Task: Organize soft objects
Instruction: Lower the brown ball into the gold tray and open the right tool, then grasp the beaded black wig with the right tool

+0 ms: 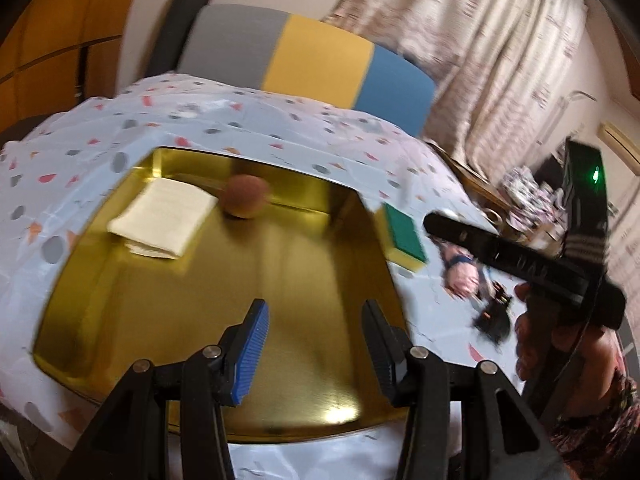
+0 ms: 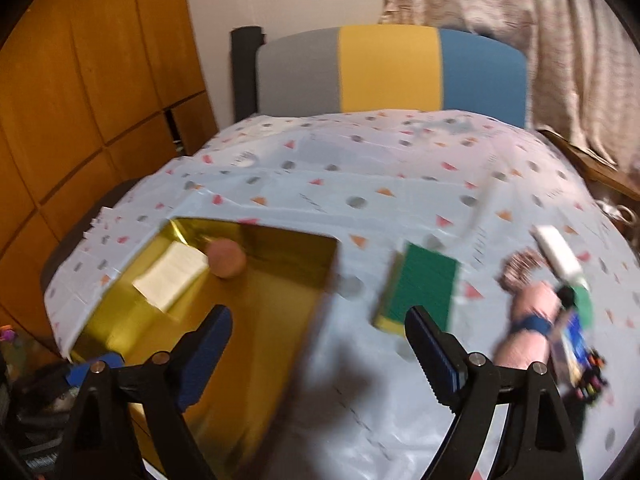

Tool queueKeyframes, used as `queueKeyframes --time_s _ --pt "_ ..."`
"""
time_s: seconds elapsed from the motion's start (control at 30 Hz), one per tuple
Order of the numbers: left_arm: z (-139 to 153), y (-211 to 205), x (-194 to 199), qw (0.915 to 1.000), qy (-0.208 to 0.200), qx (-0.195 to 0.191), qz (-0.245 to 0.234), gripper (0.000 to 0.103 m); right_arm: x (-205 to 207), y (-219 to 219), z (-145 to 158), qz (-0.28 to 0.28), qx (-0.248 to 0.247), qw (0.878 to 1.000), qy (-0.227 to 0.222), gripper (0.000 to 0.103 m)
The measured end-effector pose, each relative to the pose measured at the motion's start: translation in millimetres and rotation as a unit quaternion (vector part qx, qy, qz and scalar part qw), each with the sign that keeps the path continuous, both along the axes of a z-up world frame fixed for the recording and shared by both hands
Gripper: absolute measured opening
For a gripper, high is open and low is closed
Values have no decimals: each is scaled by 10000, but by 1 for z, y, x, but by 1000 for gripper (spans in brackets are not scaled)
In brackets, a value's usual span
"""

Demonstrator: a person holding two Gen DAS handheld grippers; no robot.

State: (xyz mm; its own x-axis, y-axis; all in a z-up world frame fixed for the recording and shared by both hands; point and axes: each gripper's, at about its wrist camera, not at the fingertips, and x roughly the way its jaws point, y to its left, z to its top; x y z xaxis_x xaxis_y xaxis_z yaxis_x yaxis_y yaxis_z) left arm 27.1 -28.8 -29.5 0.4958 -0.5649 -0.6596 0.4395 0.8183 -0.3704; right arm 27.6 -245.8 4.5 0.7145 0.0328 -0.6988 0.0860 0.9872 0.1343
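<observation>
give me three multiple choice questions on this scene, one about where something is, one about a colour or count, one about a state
1. Where does the green and yellow sponge lie?
A. inside the gold tray
B. on the patterned cloth beside the tray
C. on the chair

2. How many things lie inside the gold tray?
A. none
B. two
C. four

3. How does the right gripper stand?
A. open, with nothing between its fingers
B. shut on the sponge
C. shut on the ball

Answers:
1. B, the sponge rests on the patterned cloth, just outside the tray's right wall.
2. B, only the folded white cloth and the brown ball lie in it, at the far end.
3. A, its blue-padded fingers are spread wide over the tray's edge and the cloth, and hold nothing.
</observation>
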Motion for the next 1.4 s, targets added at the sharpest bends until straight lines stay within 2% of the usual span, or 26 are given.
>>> queueKeyframes --time_s 0.3,0.43,0.6,0.7,0.87,0.97,1.1,1.27,1.37,1.4 --pt "0 -43 -33 9967 -20 88 -808 48 -67 -35 -53 -645 31 9968 472 90" --pt "0 -59 -47 9943 -46 133 -1061 48 -97 -66 -74 -1119 116 9915 650 90" --pt "-3 -79 -61 9912 46 211 -1304 48 -135 -116 -83 -1912 212 9792 641 90" --pt "-5 -87 -65 9905 100 239 -1352 48 -151 -161 -81 -2578 265 9644 533 90" --pt "-2 -102 -71 9895 108 256 -1416 48 -152 -229 -75 -3402 605 9380 269 90" --pt "0 -108 -73 9894 110 277 -1425 48 -138 -254 -80 -3591 747 9298 300 87" --pt "3 -117 -77 9880 90 373 -1499 48 -116 -273 -93 -3609 625 9296 414 77" --pt "1 -128 -76 9870 169 395 -1548 48 -114 -279 -105 -3646 808 9267 428 76" --pt "0 -134 -76 9867 192 408 -1564 48 -110 -275 -108 -3504 716 9329 422 76" --pt "-1 -136 -76 9863 219 407 -1586 49 -107 -273 -109 -3453 634 9352 472 72"
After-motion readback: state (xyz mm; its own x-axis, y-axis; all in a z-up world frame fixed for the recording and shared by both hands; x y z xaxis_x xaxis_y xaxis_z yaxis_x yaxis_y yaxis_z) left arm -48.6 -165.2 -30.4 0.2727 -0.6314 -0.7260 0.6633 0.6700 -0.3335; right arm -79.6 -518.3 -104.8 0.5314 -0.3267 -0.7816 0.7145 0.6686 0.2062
